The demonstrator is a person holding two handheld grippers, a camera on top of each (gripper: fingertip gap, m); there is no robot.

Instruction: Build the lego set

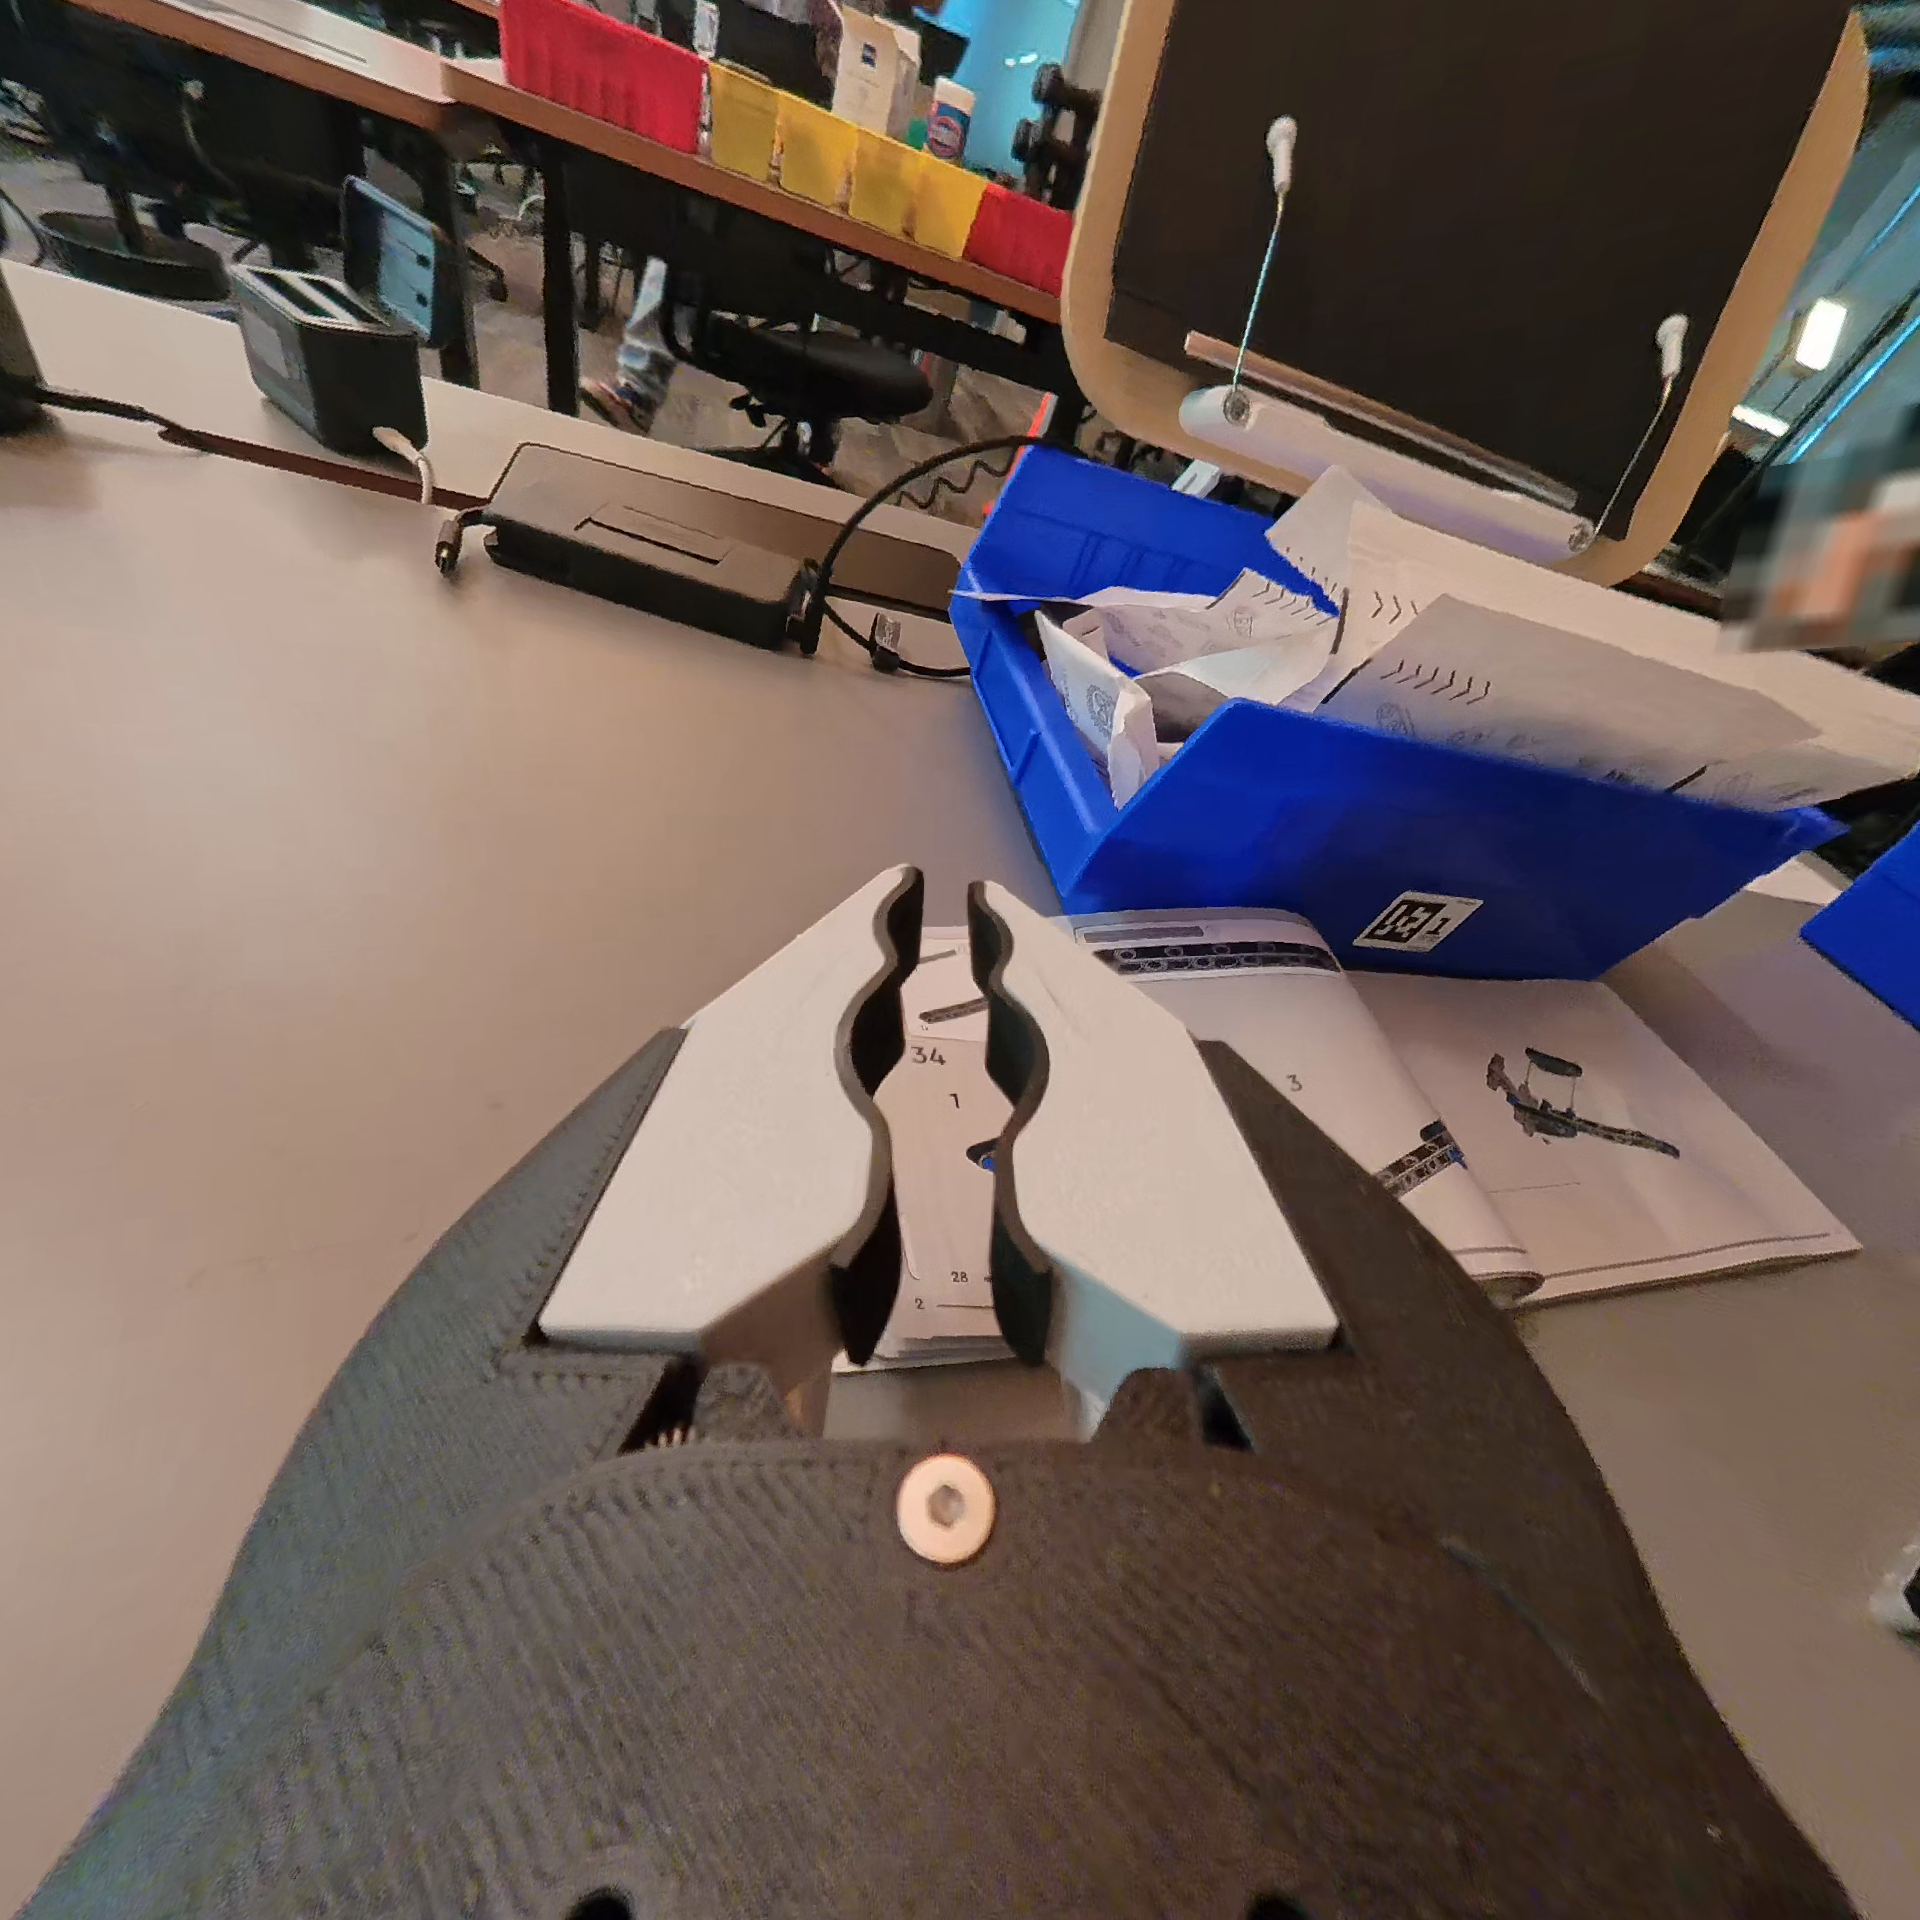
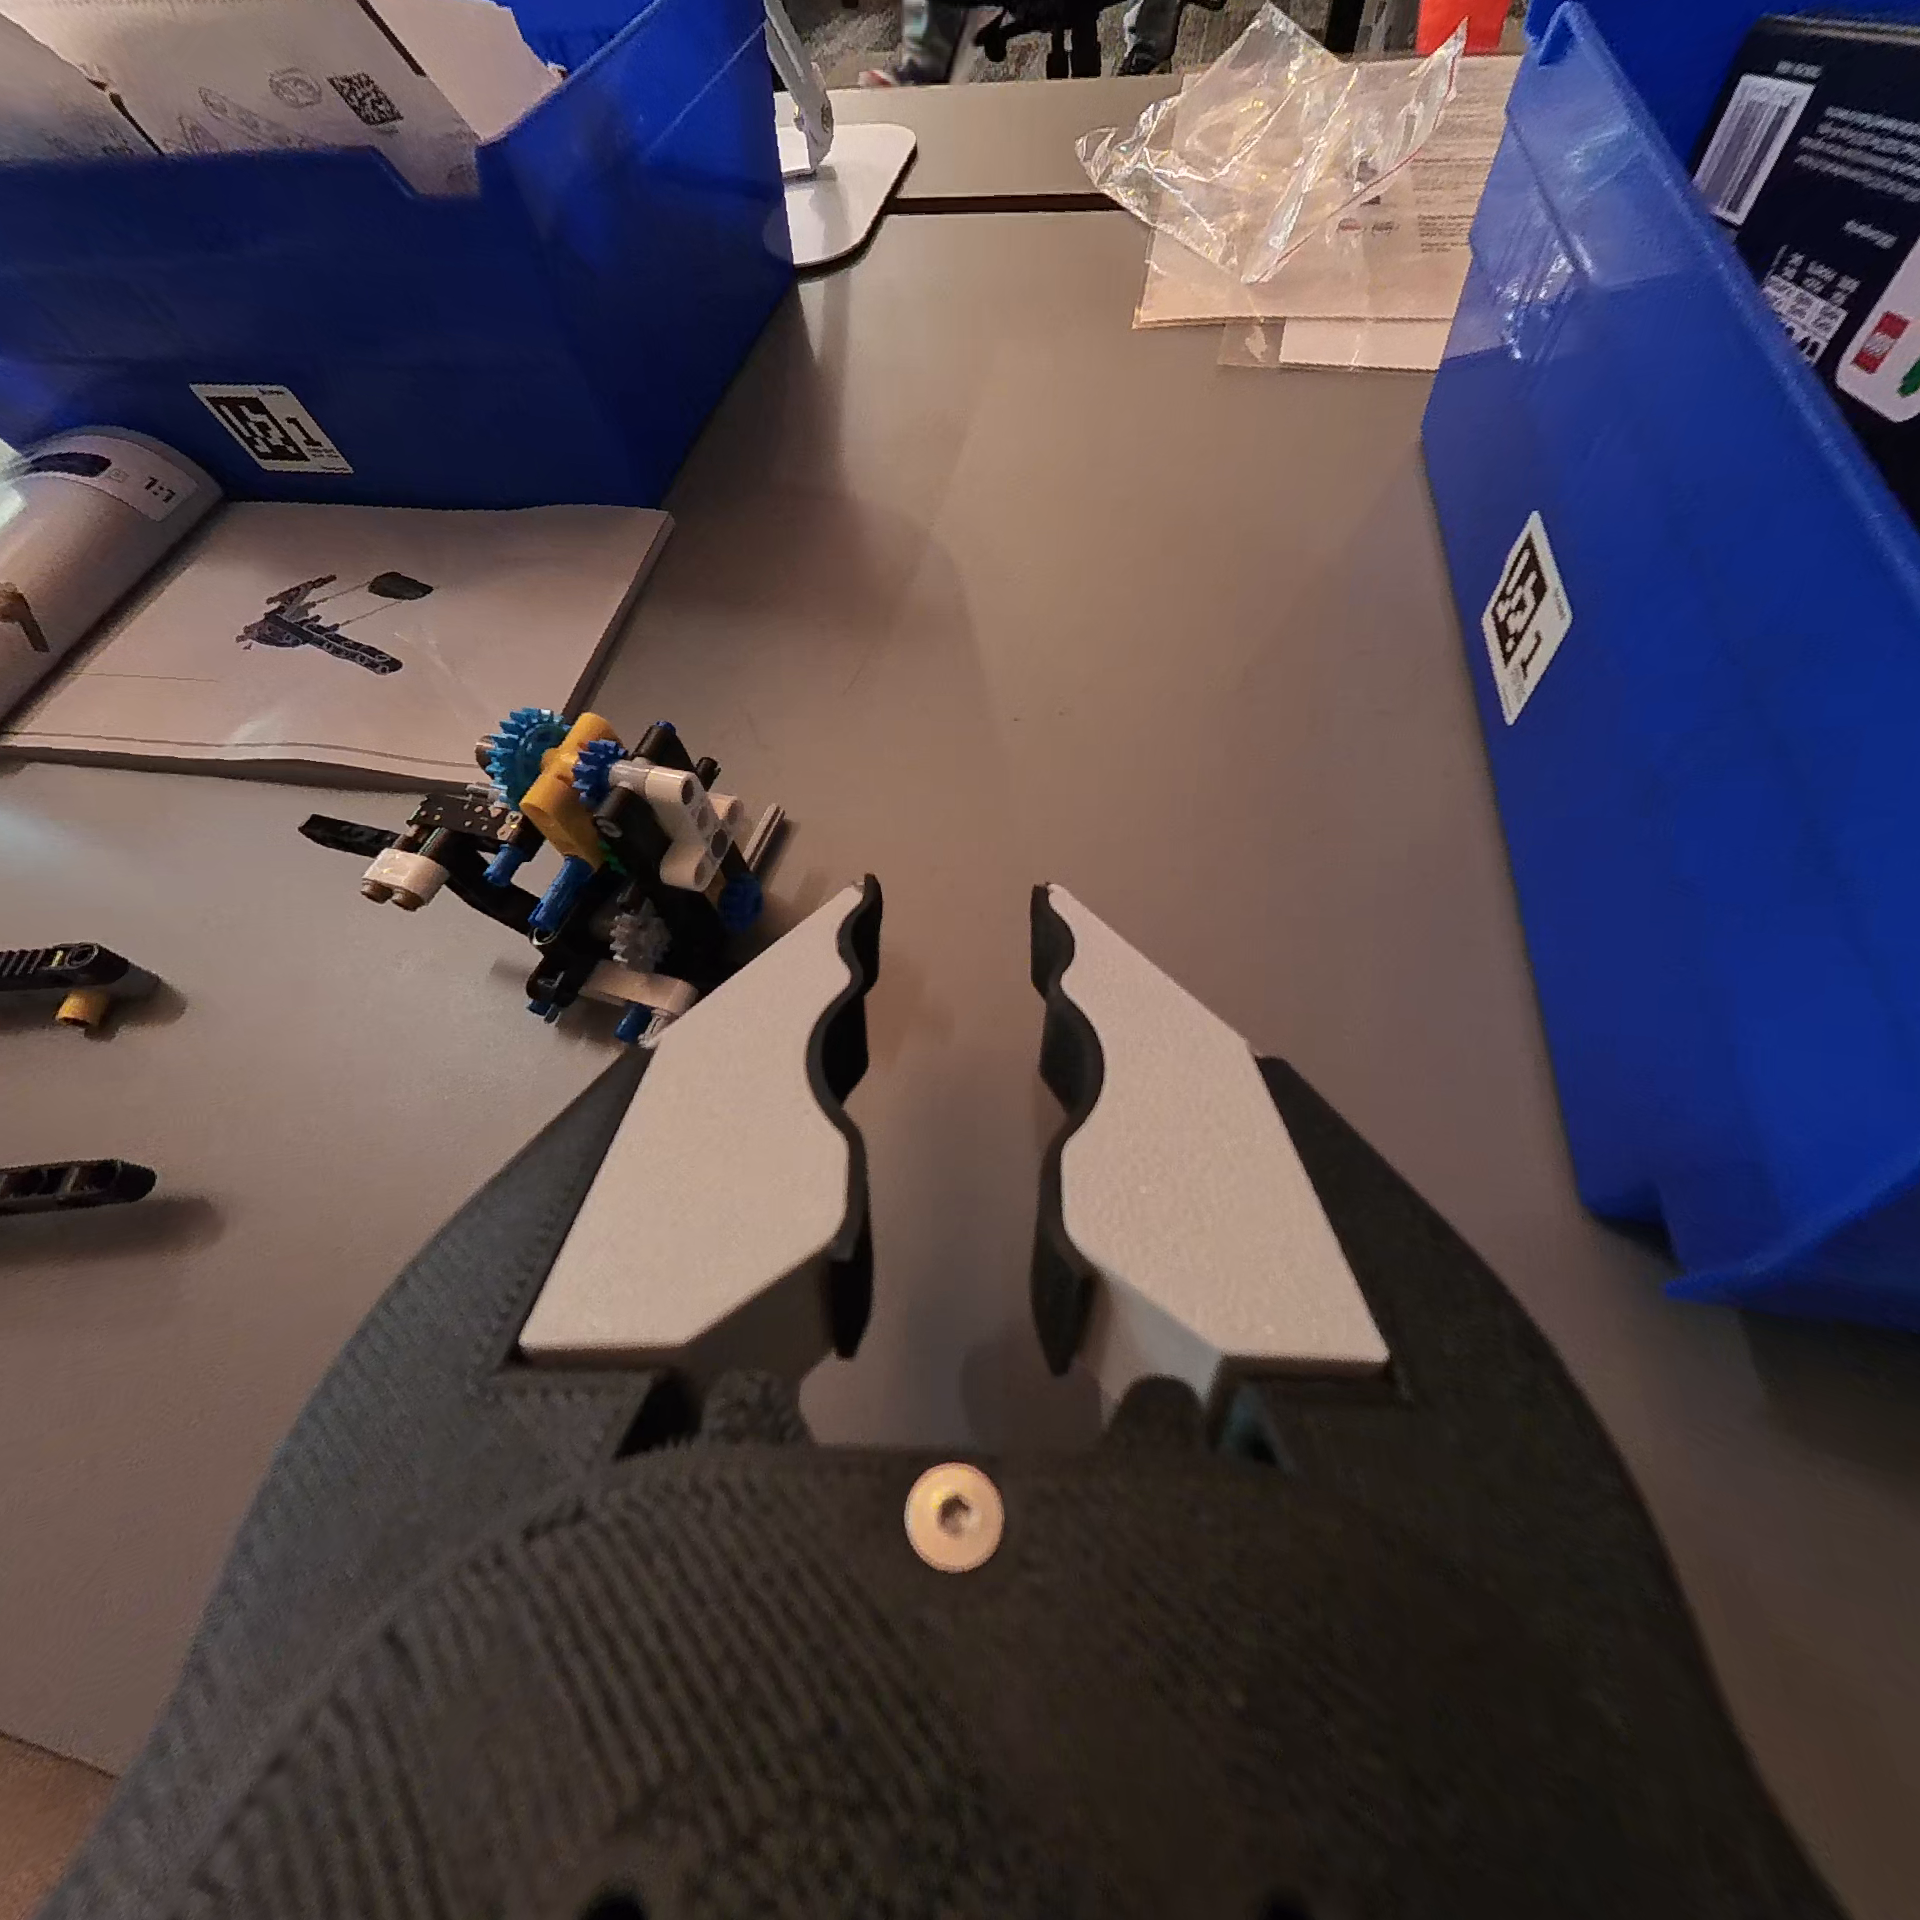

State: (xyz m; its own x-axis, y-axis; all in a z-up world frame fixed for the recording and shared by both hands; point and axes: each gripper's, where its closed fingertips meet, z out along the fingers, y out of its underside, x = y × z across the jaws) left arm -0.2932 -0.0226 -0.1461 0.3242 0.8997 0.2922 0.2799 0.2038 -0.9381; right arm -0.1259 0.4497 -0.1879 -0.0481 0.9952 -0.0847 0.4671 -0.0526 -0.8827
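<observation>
A partly built lego assembly (image 2: 613,862) with blue gears, a yellow piece and black and white beams lies on the grey table, just left of and ahead of my right gripper (image 2: 956,894), which is open and empty. Two loose black beams (image 2: 73,971) (image 2: 73,1184) lie at the far left. The open instruction booklet (image 2: 364,623) lies behind the assembly. In the left wrist view my left gripper (image 1: 945,883) is nearly closed with only a narrow slit, holds nothing, and hovers over the booklet (image 1: 1558,1143).
A blue bin (image 1: 1403,831) full of torn paper bags stands behind the booklet; it also shows in the right wrist view (image 2: 416,291). Another blue bin (image 2: 1662,727) with a box stands at right. Clear plastic bags (image 2: 1268,156) lie far back. A black box with cables (image 1: 644,551) sits far left.
</observation>
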